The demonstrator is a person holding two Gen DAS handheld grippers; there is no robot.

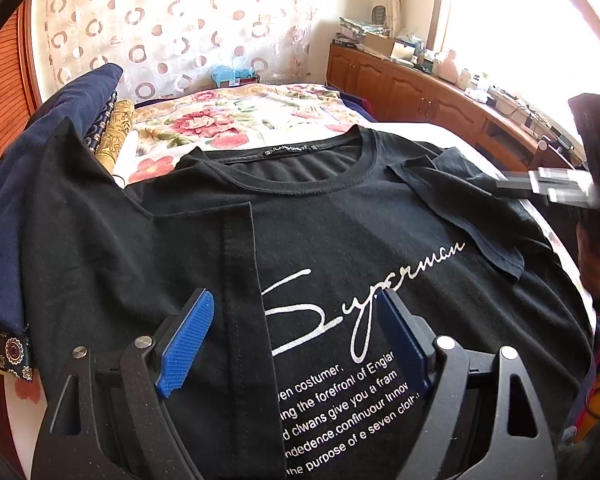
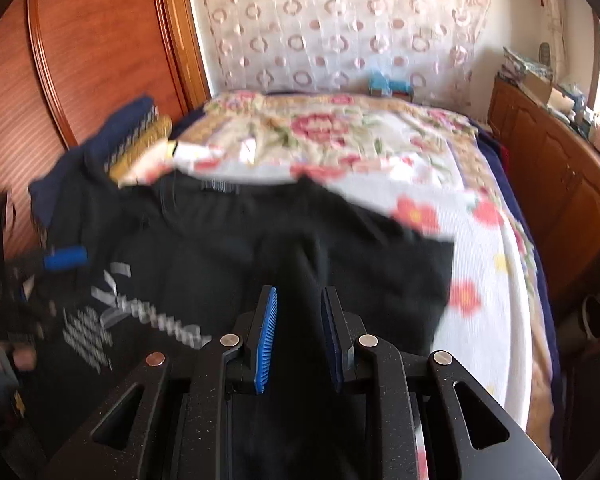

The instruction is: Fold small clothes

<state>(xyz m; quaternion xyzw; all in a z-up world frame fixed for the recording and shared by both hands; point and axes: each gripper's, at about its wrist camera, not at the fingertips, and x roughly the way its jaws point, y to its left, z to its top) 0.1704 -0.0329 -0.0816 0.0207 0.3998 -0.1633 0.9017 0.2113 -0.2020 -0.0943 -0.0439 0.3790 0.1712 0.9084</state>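
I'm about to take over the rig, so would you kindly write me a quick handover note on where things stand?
Left gripper: jaws open, hovering over the black T-shirt, holding nothing.
Right gripper: jaws partly open above the shirt's right side; view blurred, no grasp visible.
The shirt lies print-up on the floral bedspread.
Done: both sleeves folded in over the front.
Left: fold the body and set it aside, perhaps by the clothes pile.

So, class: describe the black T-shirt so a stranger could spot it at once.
Start at the bed with its floral cover. The T-shirt lies spread at its near end, sleeves folded in. Unlike the navy clothes beside it, it is black with white "Superman" script.
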